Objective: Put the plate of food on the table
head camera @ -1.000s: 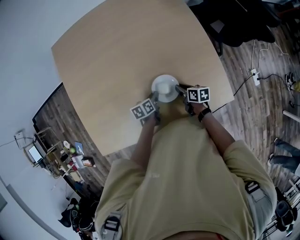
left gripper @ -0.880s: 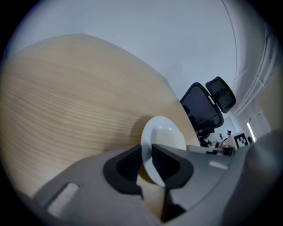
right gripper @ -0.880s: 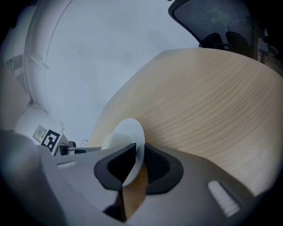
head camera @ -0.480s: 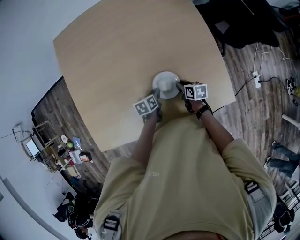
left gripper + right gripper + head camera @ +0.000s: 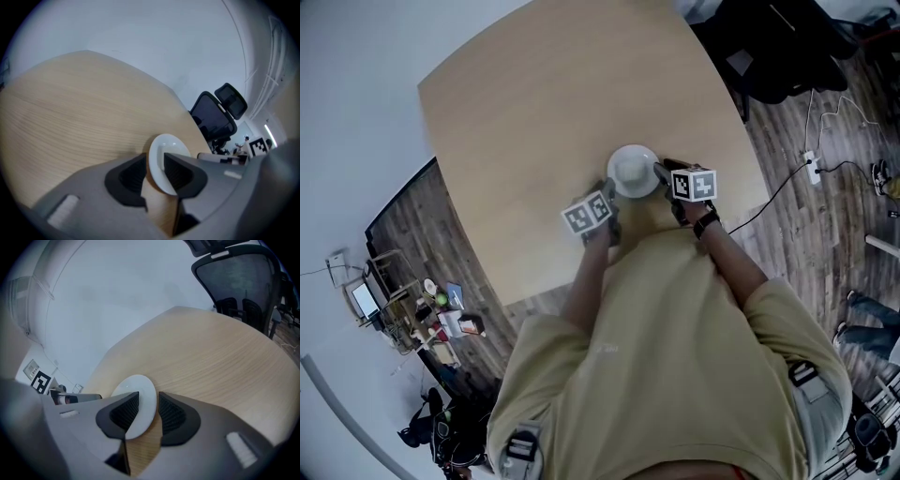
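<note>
A small white plate (image 5: 633, 172) rests flat on the light wooden table (image 5: 534, 112), close to its near edge, and I see no food on it. My left gripper (image 5: 609, 192) is at the plate's left rim and my right gripper (image 5: 661, 173) at its right rim. In the left gripper view the plate (image 5: 166, 145) has its rim between the jaws of the left gripper (image 5: 154, 171), which are opening. In the right gripper view the plate (image 5: 136, 390) likewise lies between the jaws of the right gripper (image 5: 148, 411), also opening, with a gap beside the rim.
A black office chair (image 5: 218, 115) stands past the table's far right side; another black chair (image 5: 243, 282) shows in the right gripper view. A power strip with cables (image 5: 811, 150) lies on the wooden floor. Clutter (image 5: 441, 309) sits on the floor at the lower left.
The plate and both grippers stay at the same spot near the table's front edge. Only the head view has shifted slightly.
</note>
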Demonstrator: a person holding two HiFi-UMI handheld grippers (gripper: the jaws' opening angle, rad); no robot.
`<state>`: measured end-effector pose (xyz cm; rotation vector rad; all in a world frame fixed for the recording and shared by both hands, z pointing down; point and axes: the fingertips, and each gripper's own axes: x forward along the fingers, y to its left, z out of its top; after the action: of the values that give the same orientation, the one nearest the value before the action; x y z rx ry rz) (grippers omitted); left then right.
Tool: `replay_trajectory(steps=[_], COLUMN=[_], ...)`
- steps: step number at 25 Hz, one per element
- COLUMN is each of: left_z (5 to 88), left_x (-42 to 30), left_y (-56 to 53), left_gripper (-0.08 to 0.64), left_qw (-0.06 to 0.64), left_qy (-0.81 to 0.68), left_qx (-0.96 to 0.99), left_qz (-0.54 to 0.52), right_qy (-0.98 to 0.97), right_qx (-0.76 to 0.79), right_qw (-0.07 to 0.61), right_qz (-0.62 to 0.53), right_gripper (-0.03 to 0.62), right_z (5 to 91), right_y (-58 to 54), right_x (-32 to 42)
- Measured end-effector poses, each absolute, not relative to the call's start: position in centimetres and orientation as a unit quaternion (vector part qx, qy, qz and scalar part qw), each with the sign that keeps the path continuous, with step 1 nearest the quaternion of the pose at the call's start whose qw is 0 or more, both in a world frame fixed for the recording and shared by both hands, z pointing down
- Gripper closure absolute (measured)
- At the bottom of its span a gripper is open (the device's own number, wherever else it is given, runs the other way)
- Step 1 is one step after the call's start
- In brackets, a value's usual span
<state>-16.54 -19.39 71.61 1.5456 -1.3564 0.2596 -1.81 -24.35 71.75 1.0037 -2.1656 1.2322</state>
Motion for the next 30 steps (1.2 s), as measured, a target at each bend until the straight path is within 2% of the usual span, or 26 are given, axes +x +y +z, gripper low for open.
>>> replay_trajectory(steps=[8,12,19,23,30], left_z=[66.8,63.5,56.0,53.4,50.1], left_x=[-15.3,-15.2,-16.1,-15.7,-15.9], left_y=[-18.2,-17.3,-15.1,-13.7,-12.1], left_gripper=[0.472,0.474,0.534,0.546,0.558], left_qw=[0.445,0.388,0.291,0.221,0.163], left_qy=[-0.562,-0.571,-0.597,-0.603,-0.614], left_qx=[0.693,0.72,0.746,0.764,0.772], left_qz=[0.076,0.076,0.044,0.062,0.029], right_qy=[-0.843,-0.858,-0.884,-0.883,-0.873], right_qx=[0.388,0.403,0.428,0.444,0.472], right_qw=[0.199,0.178,0.133,0.111,0.091], right_qz=[0.316,0.264,0.13,0.104,0.08], right_gripper=[0.472,0.502,0.572,0.588,0.588], right_z=[65.7,62.3,54.3,51.4,49.0], right_y=[-23.6,-22.0,-18.9,-16.9,-15.5], right_x=[-1.1,-0.9,-1.1,-0.8,0.2])
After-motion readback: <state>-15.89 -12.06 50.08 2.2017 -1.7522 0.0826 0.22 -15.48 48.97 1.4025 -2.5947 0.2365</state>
